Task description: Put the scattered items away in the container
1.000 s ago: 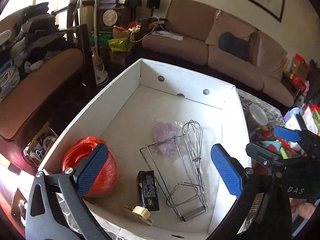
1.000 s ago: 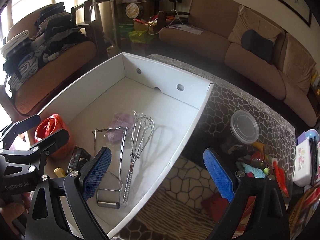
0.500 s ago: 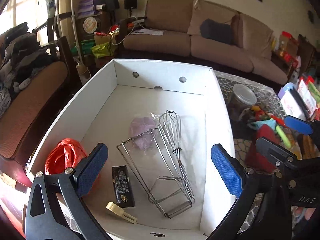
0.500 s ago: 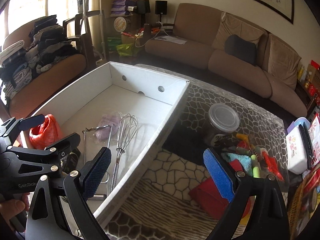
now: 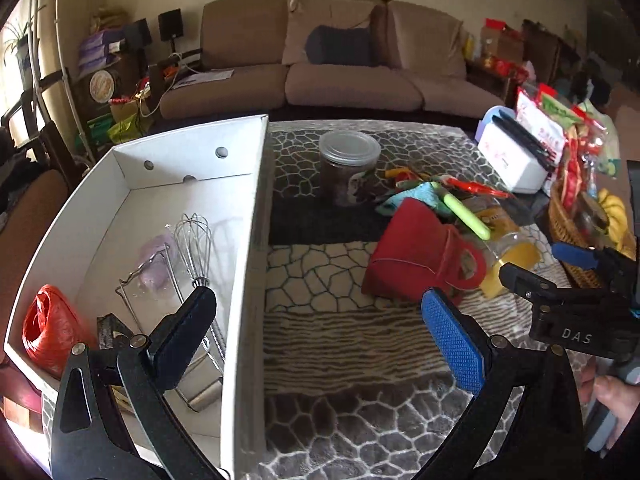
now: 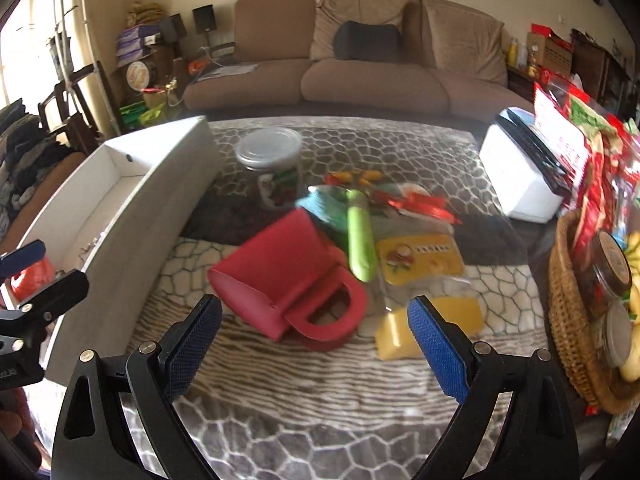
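A white cardboard box (image 5: 244,240) stands at the table's left and holds a whisk (image 5: 195,240), a wire rack (image 5: 160,292), a red string ball (image 5: 48,328) and a purple bag. A red mug (image 6: 288,276) lies on its side in a pile with a green tube (image 6: 360,240), a yellow packet (image 6: 420,260) and a lidded jar (image 6: 272,168). My left gripper (image 5: 320,332) is open and empty over the box's right wall. My right gripper (image 6: 316,340) is open and empty, just in front of the red mug (image 5: 420,260).
A wicker basket (image 6: 568,312) with jars and bananas sits at the right edge. A white tissue box (image 6: 520,176) stands at the back right. The table carries a patterned cloth (image 6: 320,420). A sofa (image 6: 340,72) is behind.
Both grippers have swung right, away from over the box toward the pile of items. The red mug is now close in front of the right gripper. Both stay open.
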